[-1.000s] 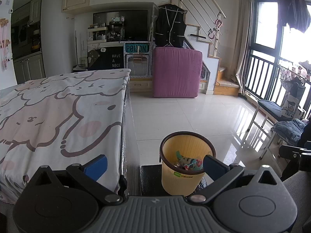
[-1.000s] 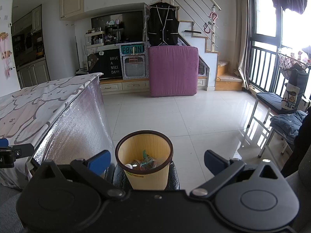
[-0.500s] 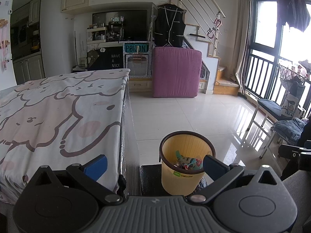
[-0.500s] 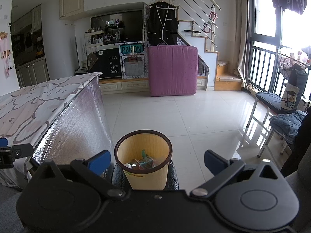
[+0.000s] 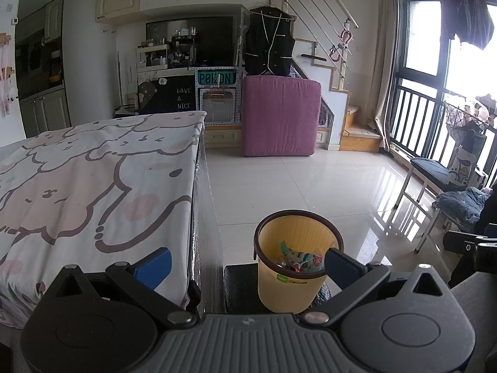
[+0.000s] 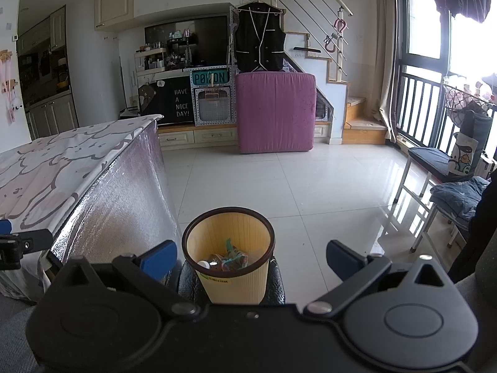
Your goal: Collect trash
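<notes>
A yellow waste bin (image 5: 292,283) with a dark rim stands on a black stool beside the table. Colourful wrappers (image 5: 298,259) lie in its bottom. My left gripper (image 5: 247,264) is open with nothing between its blue pads, hovering over the table's corner, the bin just ahead of its right finger. In the right wrist view the same bin (image 6: 231,276) sits low and centre with trash (image 6: 228,259) inside. My right gripper (image 6: 251,258) is open and empty, held above and behind the bin. The left gripper's tip (image 6: 18,244) shows at that view's left edge.
A table (image 5: 93,186) with a cartoon-print cloth fills the left; its foil-covered side (image 6: 124,199) faces the bin. A purple mattress (image 5: 279,115) leans at the far wall by the stairs. Chairs with clothes (image 5: 459,199) stand at the right by the window. Glossy tile floor (image 6: 295,186) lies between.
</notes>
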{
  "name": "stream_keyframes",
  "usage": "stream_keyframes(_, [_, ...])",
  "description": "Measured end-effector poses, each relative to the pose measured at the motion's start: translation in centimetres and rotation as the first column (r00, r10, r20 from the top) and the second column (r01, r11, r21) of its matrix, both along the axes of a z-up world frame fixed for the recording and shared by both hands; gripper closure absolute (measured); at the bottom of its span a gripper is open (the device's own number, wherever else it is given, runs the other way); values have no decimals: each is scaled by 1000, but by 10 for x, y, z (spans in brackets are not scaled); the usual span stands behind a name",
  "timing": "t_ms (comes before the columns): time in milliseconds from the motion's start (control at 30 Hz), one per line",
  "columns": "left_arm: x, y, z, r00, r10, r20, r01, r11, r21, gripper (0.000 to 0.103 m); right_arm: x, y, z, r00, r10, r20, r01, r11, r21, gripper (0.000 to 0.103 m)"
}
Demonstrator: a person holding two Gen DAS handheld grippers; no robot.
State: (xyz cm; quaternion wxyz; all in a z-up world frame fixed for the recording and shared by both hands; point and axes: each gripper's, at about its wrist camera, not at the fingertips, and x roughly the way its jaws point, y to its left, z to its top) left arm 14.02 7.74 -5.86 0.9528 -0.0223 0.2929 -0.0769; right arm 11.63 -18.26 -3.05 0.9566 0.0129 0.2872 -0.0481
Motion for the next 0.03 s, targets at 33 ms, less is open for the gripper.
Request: stream_keyframes(33, [0, 1, 0, 1000, -1, 1, 1, 1000, 0, 0, 0, 0, 0, 1000, -1, 0, 1, 1000, 0, 0])
